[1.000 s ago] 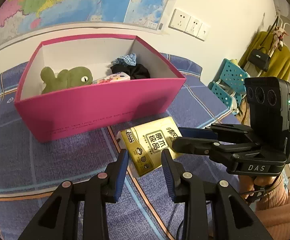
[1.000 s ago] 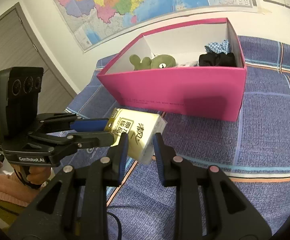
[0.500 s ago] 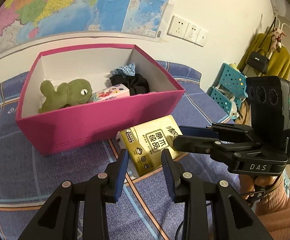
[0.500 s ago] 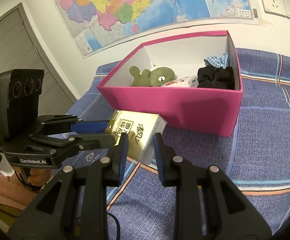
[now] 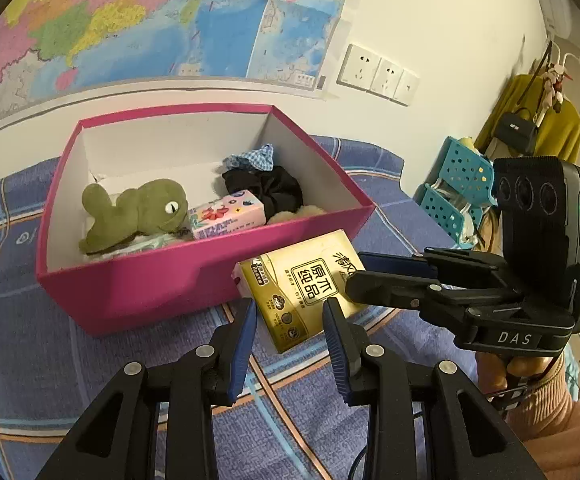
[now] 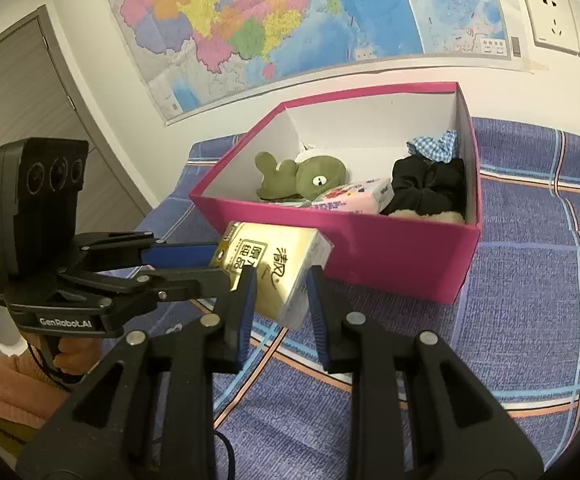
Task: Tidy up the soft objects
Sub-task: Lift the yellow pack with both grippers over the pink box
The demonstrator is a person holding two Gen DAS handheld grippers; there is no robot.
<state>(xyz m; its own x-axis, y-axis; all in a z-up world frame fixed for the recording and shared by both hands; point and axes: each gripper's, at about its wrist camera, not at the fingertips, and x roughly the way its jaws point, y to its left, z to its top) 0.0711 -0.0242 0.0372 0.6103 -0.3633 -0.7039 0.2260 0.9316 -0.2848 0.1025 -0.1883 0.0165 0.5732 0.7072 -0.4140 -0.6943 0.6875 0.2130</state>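
A yellow tissue pack (image 5: 308, 289) (image 6: 273, 272) hangs in the air in front of the pink box (image 5: 193, 280) (image 6: 370, 244). My left gripper (image 5: 290, 320) grips one end of the pack and my right gripper (image 6: 279, 296) grips the other; both are shut on it. Each gripper shows in the other's view: the right one (image 5: 360, 270) and the left one (image 6: 213, 262). Inside the box lie a green plush toy (image 5: 133, 212) (image 6: 302, 174), a pink tissue pack (image 5: 225, 216) (image 6: 354, 196), black cloth (image 5: 273, 190) (image 6: 430, 184) and a blue checked cloth (image 5: 255, 158) (image 6: 436, 144).
The box stands on a blue checked bedspread (image 5: 29, 340) (image 6: 530, 300) against a white wall with a map (image 5: 149, 20). A teal perforated rack (image 5: 458, 188) and hanging yellow clothes (image 5: 530, 132) are to the right. A grey door (image 6: 21, 92) is at the left.
Both grippers have lifted the yellow tissue pack higher and closer to the box. More of the box's inside shows now.
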